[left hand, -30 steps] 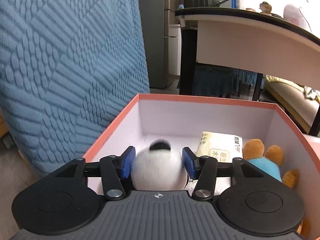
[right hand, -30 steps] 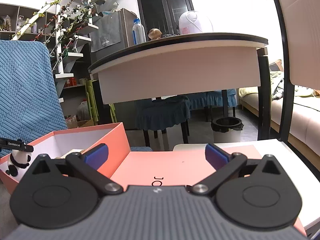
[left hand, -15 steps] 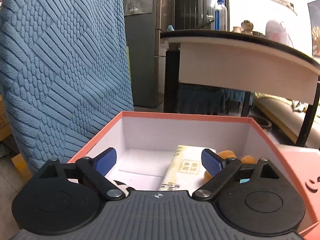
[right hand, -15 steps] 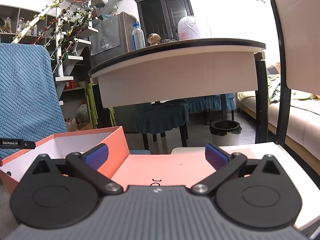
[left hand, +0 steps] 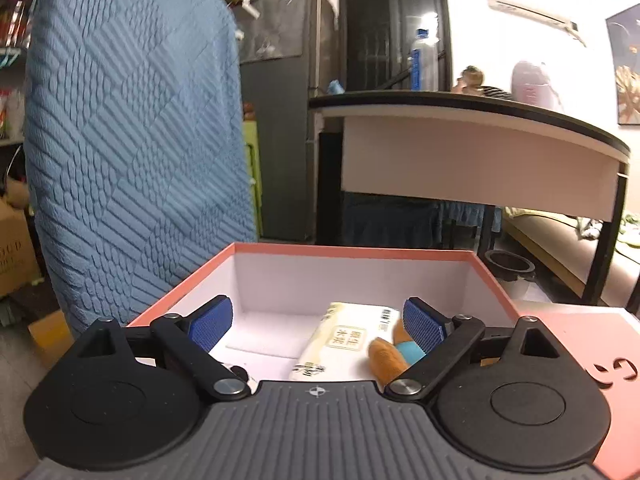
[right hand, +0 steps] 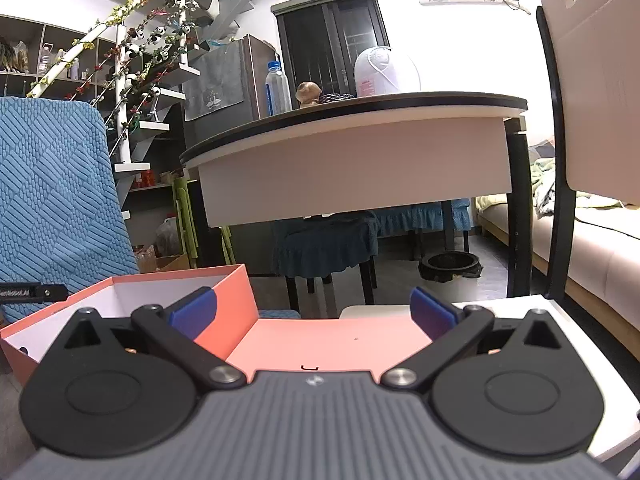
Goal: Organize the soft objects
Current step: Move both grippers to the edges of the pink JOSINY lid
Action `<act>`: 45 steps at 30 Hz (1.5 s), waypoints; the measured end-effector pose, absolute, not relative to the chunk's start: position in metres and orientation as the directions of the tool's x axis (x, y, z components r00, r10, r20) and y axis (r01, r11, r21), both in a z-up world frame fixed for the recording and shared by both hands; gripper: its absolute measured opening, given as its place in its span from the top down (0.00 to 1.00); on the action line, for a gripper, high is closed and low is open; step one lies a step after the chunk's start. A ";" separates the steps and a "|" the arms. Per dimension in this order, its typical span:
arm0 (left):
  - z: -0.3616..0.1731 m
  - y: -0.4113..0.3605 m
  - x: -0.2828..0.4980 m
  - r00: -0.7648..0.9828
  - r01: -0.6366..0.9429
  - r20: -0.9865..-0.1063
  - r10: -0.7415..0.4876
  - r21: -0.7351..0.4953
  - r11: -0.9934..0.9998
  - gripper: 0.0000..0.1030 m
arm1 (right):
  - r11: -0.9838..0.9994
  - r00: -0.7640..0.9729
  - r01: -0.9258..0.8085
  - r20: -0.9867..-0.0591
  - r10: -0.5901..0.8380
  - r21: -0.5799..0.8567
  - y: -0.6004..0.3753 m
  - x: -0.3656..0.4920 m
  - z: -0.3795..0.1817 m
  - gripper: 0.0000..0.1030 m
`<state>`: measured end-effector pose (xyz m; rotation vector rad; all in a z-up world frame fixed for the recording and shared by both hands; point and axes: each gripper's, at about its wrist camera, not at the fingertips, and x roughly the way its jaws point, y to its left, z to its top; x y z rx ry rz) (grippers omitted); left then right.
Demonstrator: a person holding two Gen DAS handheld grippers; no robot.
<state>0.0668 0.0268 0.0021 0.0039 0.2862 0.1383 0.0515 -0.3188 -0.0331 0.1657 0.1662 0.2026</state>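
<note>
2 grippers show, 1 per wrist view, and both have their jaws spread wide with nothing between the blue pads. The left gripper (left hand: 318, 320) hangs over the near edge of the salmon box (left hand: 352, 250), which has white inner walls and stands open at the top. Inside it, a pale yellow tissue pack (left hand: 340, 340) lies slanted along the floor, and an orange-and-teal plush toy (left hand: 390, 354) lies just beside it on the right, touching it. A small black-and-white panda plush (left hand: 238, 372) peeks out low at the left, mostly hidden behind the gripper linkage. To the box's right lies the salmon lid (left hand: 592, 344), flat on the white surface. A blue quilted chair back (left hand: 132, 148) rises behind the box on the left. The right gripper (right hand: 314, 312) hovers above that same lid (right hand: 340, 340), with the box (right hand: 224, 304) off to its left and a dark-edged table (right hand: 360, 140) beyond
</note>
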 end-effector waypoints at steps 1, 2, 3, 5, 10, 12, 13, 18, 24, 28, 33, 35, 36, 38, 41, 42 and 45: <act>0.002 0.023 0.063 0.953 -0.126 -0.275 0.129 0.031 0.992 0.09 | 0.966 0.965 -0.188 -0.148 0.216 0.179 -0.320 0.050 -0.033 0.00; 0.002 0.020 0.058 0.954 -0.115 -0.275 0.119 0.032 0.993 0.09 | 0.965 0.964 -0.191 -0.149 0.218 0.179 -0.321 0.049 -0.034 0.00; 0.002 0.017 0.053 0.955 -0.103 -0.277 0.107 0.030 0.994 0.09 | 0.964 0.963 -0.193 -0.151 0.221 0.180 -0.322 0.048 -0.034 0.00; 0.000 0.011 0.043 0.956 -0.079 -0.283 0.082 0.021 0.997 0.08 | 0.963 0.962 -0.198 -0.154 0.227 0.183 -0.325 0.047 -0.035 0.00; -0.010 -0.011 0.015 0.954 0.013 -0.301 -0.006 0.023 1.000 0.08 | 0.958 0.955 -0.188 -0.185 0.230 0.217 -0.337 0.042 -0.037 0.00; -0.017 -0.022 0.006 0.946 0.063 -0.319 -0.051 0.030 0.998 0.08 | 0.961 0.955 -0.181 -0.195 0.222 0.207 -0.342 0.039 -0.039 0.00; -0.020 -0.027 0.003 0.941 0.086 -0.330 -0.070 0.034 0.996 0.08 | 0.963 0.955 -0.177 -0.199 0.218 0.205 -0.346 0.037 -0.040 0.00; -0.032 -0.045 -0.008 0.932 0.166 -0.339 -0.131 0.077 0.983 0.08 | 0.961 0.946 -0.147 -0.251 0.206 0.234 -0.367 0.034 -0.050 0.00; -0.048 -0.056 -0.002 0.885 0.265 -0.412 -0.216 0.064 0.962 0.08 | 0.960 0.932 -0.108 -0.310 0.189 0.259 -0.394 0.032 -0.066 0.00; -0.062 -0.068 -0.001 0.837 0.356 -0.465 -0.289 0.060 0.933 0.08 | 0.956 0.918 -0.091 -0.348 0.188 0.278 -0.403 0.038 -0.076 0.00; -0.080 -0.083 0.013 0.754 0.428 -0.559 -0.345 0.020 0.904 0.08 | 0.950 0.896 -0.071 -0.400 0.195 0.304 -0.411 0.048 -0.088 0.00; -0.087 -0.086 0.019 0.722 0.440 -0.593 -0.357 -0.005 0.898 0.08 | 0.950 0.888 -0.067 -0.417 0.196 0.304 -0.413 0.051 -0.092 0.00; -0.091 -0.088 0.022 0.706 0.445 -0.608 -0.362 -0.017 0.895 0.08 | 0.953 0.886 -0.068 -0.422 0.194 0.295 -0.412 0.052 -0.094 0.00; -0.095 -0.091 0.026 0.691 0.455 -0.619 -0.373 -0.028 0.890 0.08 | 0.956 0.881 -0.064 -0.434 0.189 0.286 -0.413 0.055 -0.098 0.00; -0.096 -0.094 0.030 0.686 0.468 -0.616 -0.388 -0.035 0.883 0.08 | 0.954 0.874 -0.060 -0.447 0.192 0.292 -0.416 0.059 -0.103 0.00; -0.096 -0.095 0.031 0.681 0.471 -0.618 -0.394 -0.042 0.881 0.08 | 0.954 0.871 -0.059 -0.451 0.193 0.295 -0.417 0.060 -0.104 0.00; -0.096 -0.099 0.033 0.684 0.462 -0.621 -0.384 -0.039 0.886 0.07 | 0.951 0.865 -0.068 -0.457 0.207 0.301 -0.417 0.063 -0.107 0.00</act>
